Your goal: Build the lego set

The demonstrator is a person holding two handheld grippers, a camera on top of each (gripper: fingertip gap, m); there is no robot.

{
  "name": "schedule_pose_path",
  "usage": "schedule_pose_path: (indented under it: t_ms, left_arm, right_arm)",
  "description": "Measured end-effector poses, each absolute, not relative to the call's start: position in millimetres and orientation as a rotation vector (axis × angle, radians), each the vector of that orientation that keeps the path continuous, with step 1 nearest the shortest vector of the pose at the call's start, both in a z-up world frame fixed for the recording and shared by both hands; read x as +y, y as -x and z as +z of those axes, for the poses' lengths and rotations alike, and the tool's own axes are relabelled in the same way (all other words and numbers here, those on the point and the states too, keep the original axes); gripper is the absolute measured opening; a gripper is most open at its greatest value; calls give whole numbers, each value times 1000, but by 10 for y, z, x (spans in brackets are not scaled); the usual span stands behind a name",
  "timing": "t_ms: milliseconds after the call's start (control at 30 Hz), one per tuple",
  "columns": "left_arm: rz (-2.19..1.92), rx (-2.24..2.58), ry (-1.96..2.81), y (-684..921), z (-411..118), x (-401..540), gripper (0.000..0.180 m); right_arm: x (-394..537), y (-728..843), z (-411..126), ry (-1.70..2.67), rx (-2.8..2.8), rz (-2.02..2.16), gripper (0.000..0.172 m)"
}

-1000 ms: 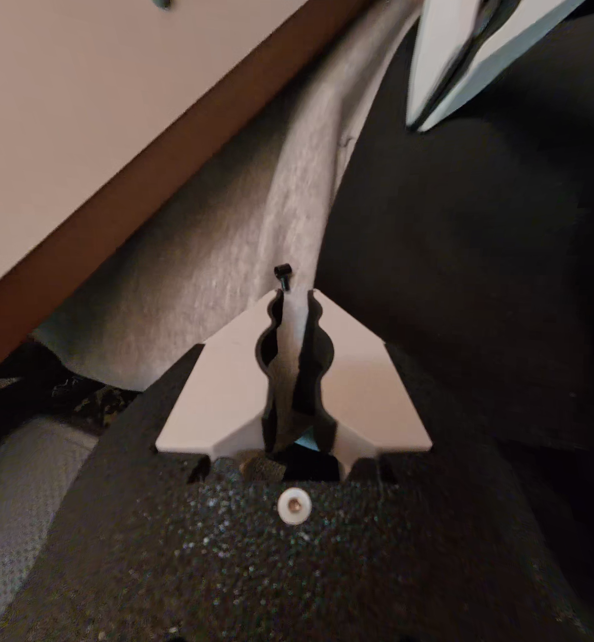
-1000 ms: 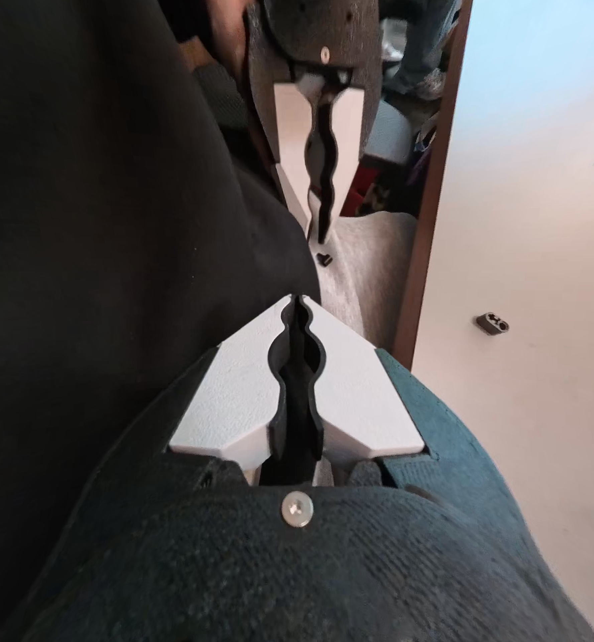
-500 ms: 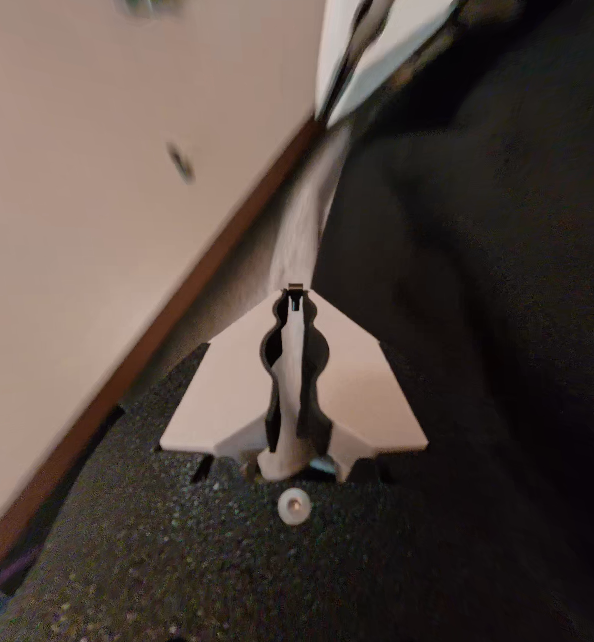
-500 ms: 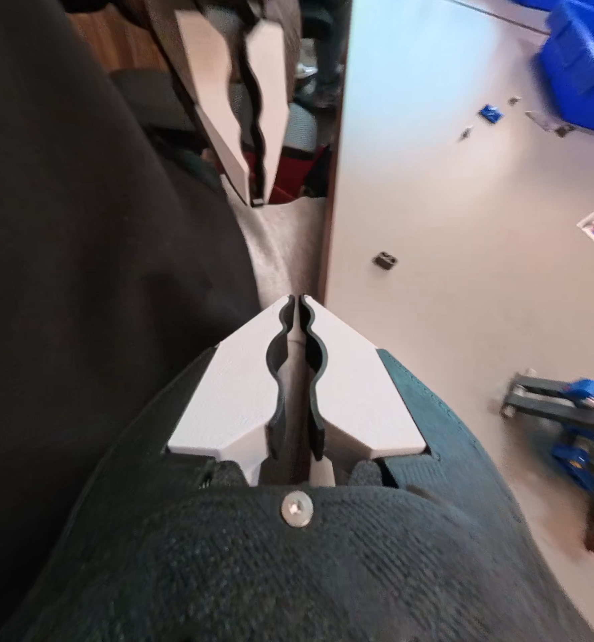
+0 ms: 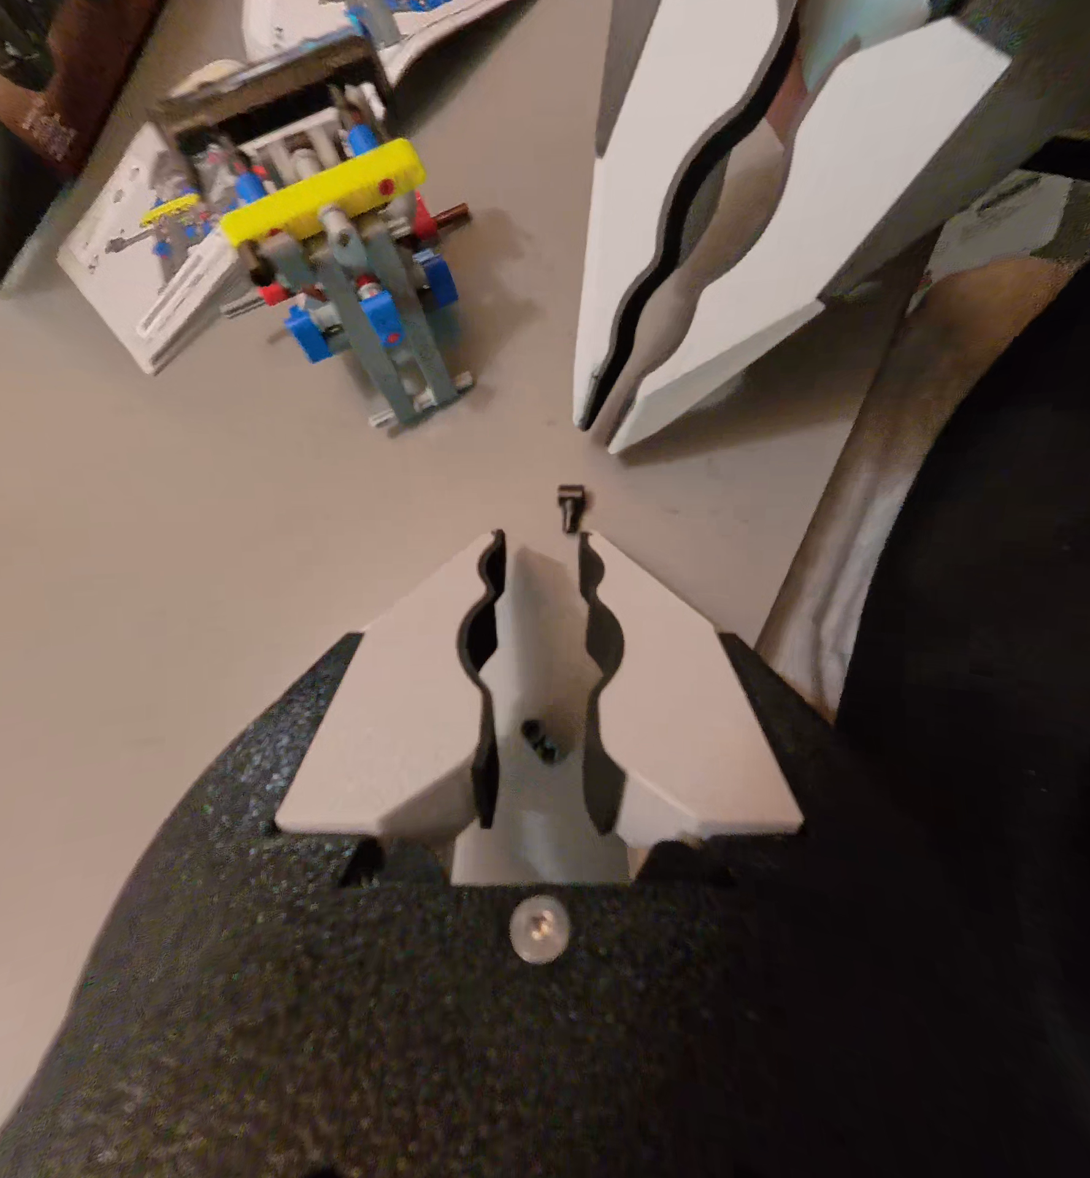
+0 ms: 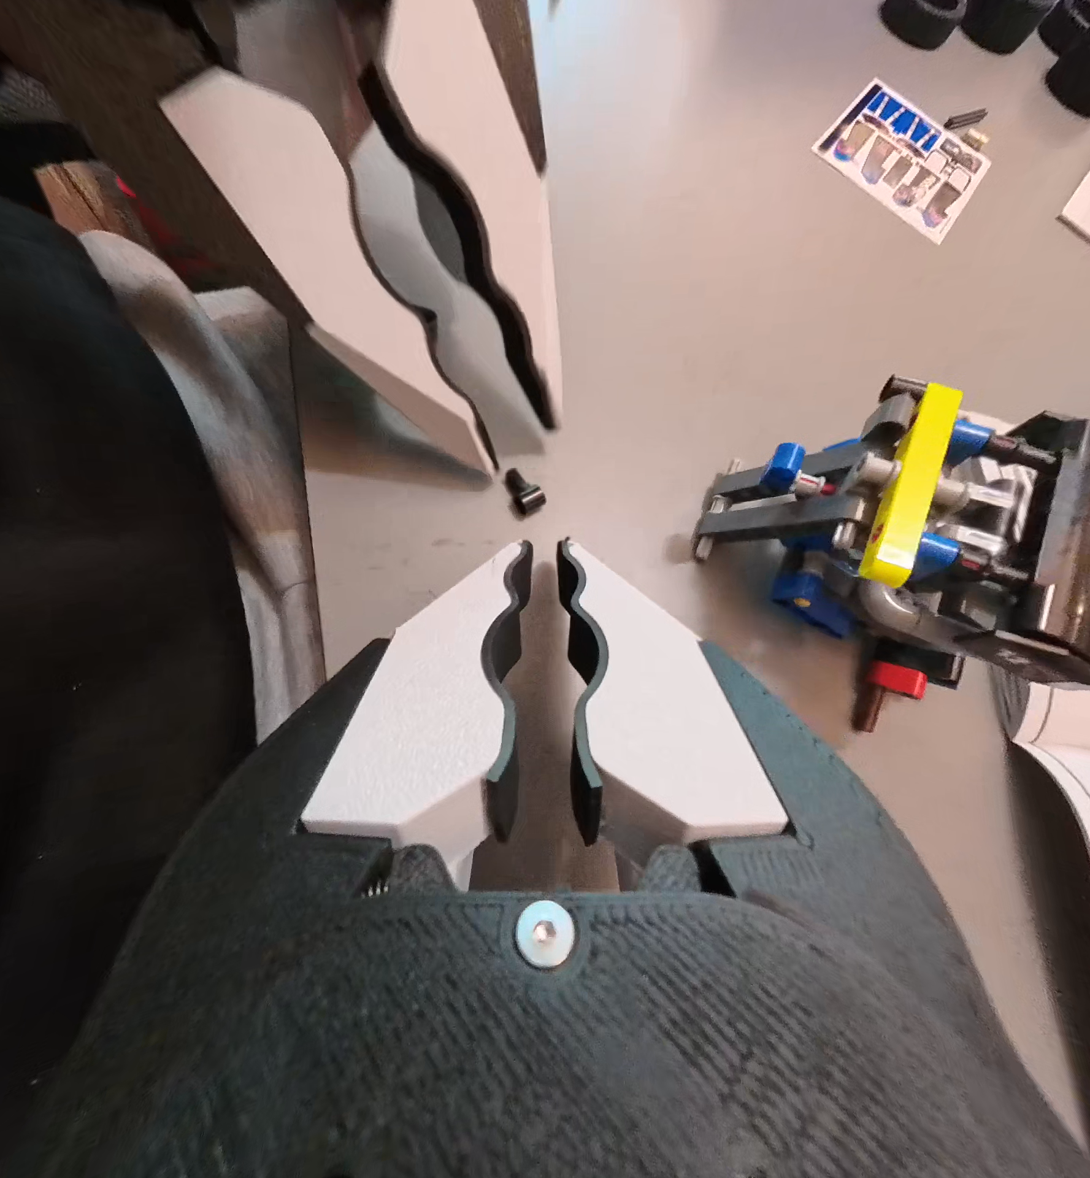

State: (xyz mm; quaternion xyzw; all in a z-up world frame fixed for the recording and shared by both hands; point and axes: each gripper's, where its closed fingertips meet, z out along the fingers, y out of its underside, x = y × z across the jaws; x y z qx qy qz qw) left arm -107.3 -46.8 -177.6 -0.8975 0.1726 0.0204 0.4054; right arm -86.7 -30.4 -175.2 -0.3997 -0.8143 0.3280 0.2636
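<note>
Left wrist view shows our left gripper (image 5: 539,542) low over the beige table (image 5: 179,542), its fingers well apart and gripping nothing. A small black pin (image 5: 571,507) lies on the table just past the tip of its right finger (image 5: 657,688), close to it; we cannot tell whether they touch. Another tiny black piece (image 5: 539,739) lies on the table between the fingers, farther back.

Our right gripper (image 6: 545,545) faces the left one across the pin, fingers parted by a narrow gap with only bare table between them. In the right wrist view the pin (image 6: 523,491) sits between the two grippers' tips, nearer the left gripper's, and apart from ours on the right.

Off to the side stands a brick-built model (image 5: 344,255) in grey, blue, red and yellow, resting partly on an open booklet (image 5: 140,280). A sticker sheet (image 6: 899,159) and several black tyres (image 6: 1039,38) lie farther away. Dark clothing (image 6: 51,510) fills the table's near edge.
</note>
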Motion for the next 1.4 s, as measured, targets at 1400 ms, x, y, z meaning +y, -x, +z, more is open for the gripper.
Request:
schedule_pose_path:
  t_ms: [1400]
  left_arm:
    - [541,942,1740,952,-1111,-429,2]
  right_arm:
    - [-529,941,-1045,1199,-1948,1557,7]
